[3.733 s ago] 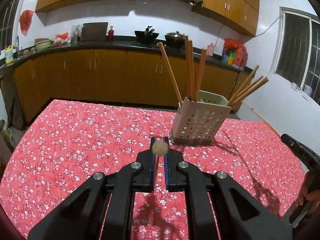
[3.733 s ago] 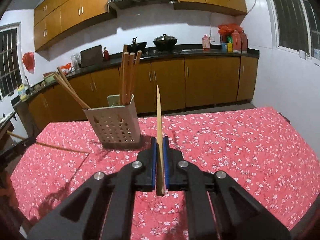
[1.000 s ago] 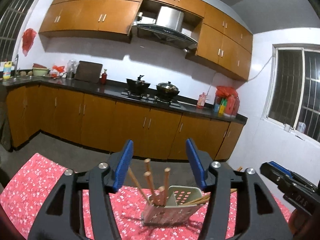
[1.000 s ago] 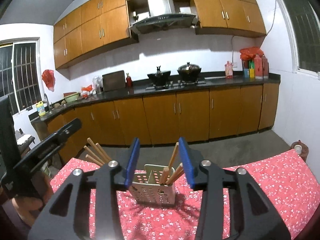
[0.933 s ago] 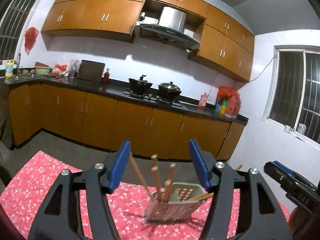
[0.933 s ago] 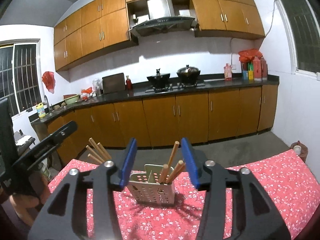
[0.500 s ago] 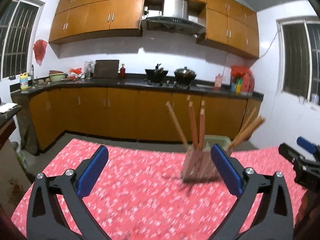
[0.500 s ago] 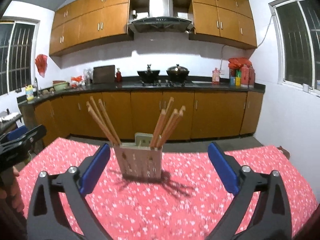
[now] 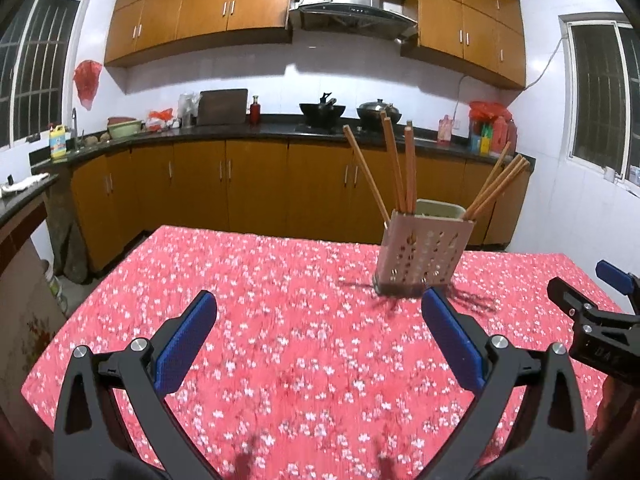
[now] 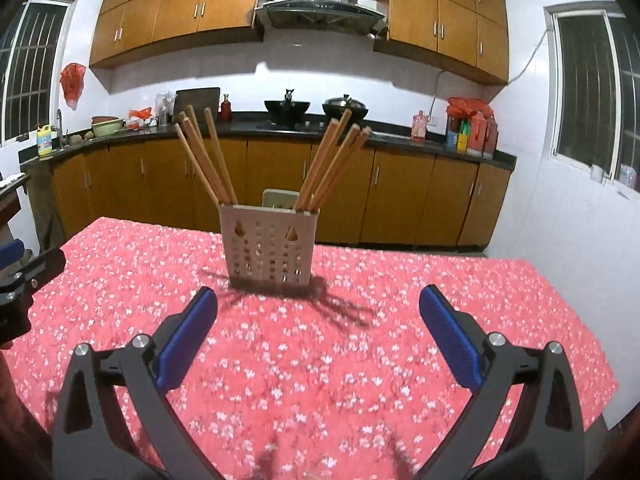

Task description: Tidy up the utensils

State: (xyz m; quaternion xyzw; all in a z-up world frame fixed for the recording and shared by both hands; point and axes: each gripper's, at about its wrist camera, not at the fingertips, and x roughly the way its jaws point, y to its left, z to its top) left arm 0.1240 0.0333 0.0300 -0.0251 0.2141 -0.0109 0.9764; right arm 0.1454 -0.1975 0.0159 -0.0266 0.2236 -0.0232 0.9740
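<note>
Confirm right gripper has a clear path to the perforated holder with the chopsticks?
Probably yes. The right gripper is open and empty, facing the pale perforated plastic holder across bare red floral tablecloth. Nothing lies between; the left gripper sits off to the side.

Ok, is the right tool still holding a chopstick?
No, the right tool is wide open with nothing between its pads, and the chopsticks stand in the holder on the table.

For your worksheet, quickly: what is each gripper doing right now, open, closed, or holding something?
Left gripper: open, holding nothing, above the tablecloth.
Right gripper: open, holding nothing, facing the utensil holder.
</note>
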